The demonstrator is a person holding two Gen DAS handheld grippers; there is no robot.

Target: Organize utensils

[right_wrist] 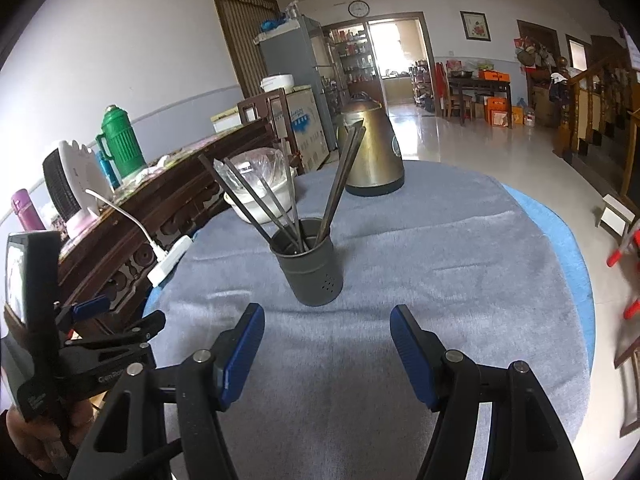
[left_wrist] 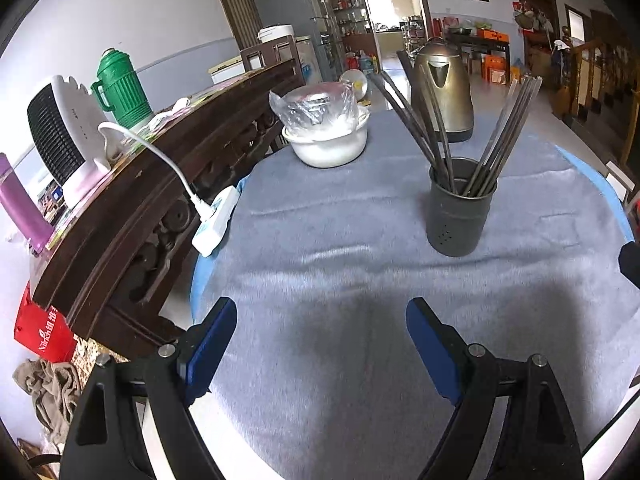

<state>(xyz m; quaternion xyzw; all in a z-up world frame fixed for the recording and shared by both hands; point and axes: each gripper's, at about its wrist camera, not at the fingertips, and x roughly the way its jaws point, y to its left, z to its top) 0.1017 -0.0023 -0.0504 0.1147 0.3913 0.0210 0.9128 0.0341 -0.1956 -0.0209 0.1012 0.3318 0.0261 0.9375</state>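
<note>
Chopsticks point(left_wrist: 432, 128) stand fanned in the cup point(left_wrist: 460, 208) on the table point(left_wrist: 320, 280), kettle point(left_wrist: 442, 88) at twelve o'clock behind; left gripper point(left_wrist: 320, 344) and right gripper point(right_wrist: 326, 350) jaws both released, empty

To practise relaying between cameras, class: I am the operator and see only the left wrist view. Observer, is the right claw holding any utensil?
Observer: No. The right claw is open and empty over the grey cloth, short of the utensil cup.
Operator: Where does my left claw sit relative to it?
Observer: The left claw is off to its left, near the cloth's edge, and a hand grips the tool's body from below.
</note>
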